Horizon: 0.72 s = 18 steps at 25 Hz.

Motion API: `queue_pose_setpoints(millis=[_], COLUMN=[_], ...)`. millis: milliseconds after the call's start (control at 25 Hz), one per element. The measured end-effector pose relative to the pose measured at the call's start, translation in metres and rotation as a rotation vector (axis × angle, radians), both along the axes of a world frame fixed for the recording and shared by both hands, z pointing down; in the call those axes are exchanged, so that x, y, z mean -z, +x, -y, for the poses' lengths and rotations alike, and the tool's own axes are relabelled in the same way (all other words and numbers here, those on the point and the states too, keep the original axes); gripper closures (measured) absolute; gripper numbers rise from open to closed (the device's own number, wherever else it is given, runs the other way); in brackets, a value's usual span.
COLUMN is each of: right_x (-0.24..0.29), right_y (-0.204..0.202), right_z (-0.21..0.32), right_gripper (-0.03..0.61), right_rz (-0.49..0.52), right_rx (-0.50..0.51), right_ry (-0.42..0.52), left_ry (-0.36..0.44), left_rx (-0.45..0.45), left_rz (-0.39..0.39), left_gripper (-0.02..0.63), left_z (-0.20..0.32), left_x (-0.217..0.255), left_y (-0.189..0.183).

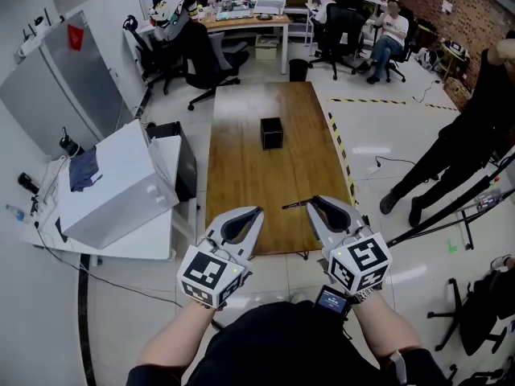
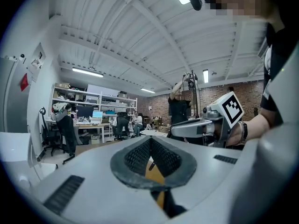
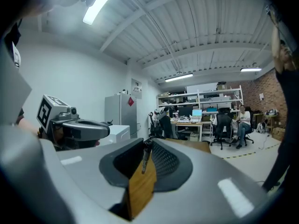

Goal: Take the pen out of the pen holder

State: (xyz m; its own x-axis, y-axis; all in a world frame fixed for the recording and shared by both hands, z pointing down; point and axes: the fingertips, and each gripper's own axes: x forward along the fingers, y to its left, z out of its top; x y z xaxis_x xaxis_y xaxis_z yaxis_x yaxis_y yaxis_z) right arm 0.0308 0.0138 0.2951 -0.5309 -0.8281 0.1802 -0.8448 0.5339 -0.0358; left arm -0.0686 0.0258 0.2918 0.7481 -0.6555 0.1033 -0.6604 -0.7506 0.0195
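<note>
Over the table's (image 1: 257, 183) near end, right fingers (image 1: 324, 222) pinch the pen (image 1: 294, 205); left fingers (image 1: 241, 230) pressed together.

the head camera sits high on the person and looks steeply down past the left gripper (image 1: 256, 212) and right gripper (image 1: 314, 202) onto the wooden table (image 1: 249, 151). each gripper camera rides close behind its own jaws, facing nearly level along them; each catches the other gripper sideways, and all three share that table and the far desk (image 1: 241, 21).
</note>
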Motion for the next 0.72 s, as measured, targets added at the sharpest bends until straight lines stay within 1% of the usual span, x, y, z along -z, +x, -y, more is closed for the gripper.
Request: queue_pose_setpoints(millis=[240,440,720], right_x=[0.005,0.008,0.006], right_y=[0.004,0.006,0.011], right_z=[0.000,0.001,0.005], right_gripper=[0.520,0.520,0.520], right_rz=[0.006,-0.002,-0.007], right_rx=[0.035,0.072,0.097], right_ry=[0.006,0.015,0.024], left_ry=[0.007,-0.003,0.001], left_rx=[0.008,0.023,0.051], left_rz=[0.012,-0.001,-0.001], left_gripper=[0.611,0.611,0.611], left_z=[0.002,0.003,0.009], left_x=[0.000,0.002,0.001], left_y=[0.014,0.029,0.035])
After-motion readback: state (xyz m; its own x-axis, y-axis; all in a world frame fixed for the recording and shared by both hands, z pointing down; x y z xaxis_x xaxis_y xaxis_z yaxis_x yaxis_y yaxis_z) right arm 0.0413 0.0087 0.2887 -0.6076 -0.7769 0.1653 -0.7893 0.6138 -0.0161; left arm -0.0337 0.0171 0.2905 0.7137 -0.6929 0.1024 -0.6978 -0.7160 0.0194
